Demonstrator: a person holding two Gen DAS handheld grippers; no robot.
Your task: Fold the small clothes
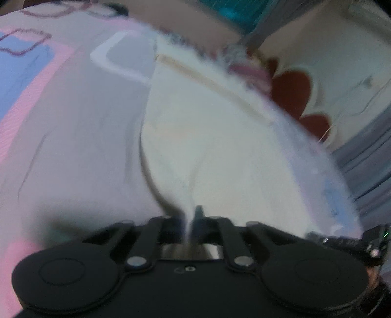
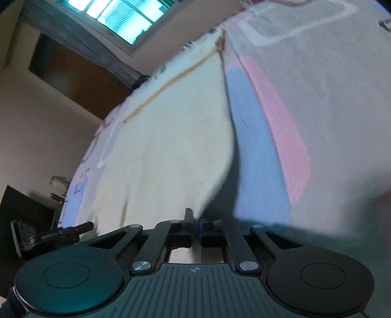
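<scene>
Cloth in mid-lift: a small cream-white knitted garment [image 1: 215, 137] with a tan seam line and a fuzzy printed edge hangs stretched between the two tools, above a bedsheet [image 1: 73, 137] patterned in pale grey, pink and blue blocks. Left tongs [image 1: 189, 220], black, are clenched on a bunched corner of the garment, which fans upward and away from the pinch point. Right tongs [image 2: 195, 220], with a dark ribbed body, are likewise clenched on another corner of the same garment [image 2: 171, 146], the fabric rising from the closed fingertips. In the right wrist view the bedsheet [image 2: 317, 110] lies to the right of the garment, and a bright window [image 2: 117, 17] shows at upper left. Motion blur softens the garment's far edge in both views.
</scene>
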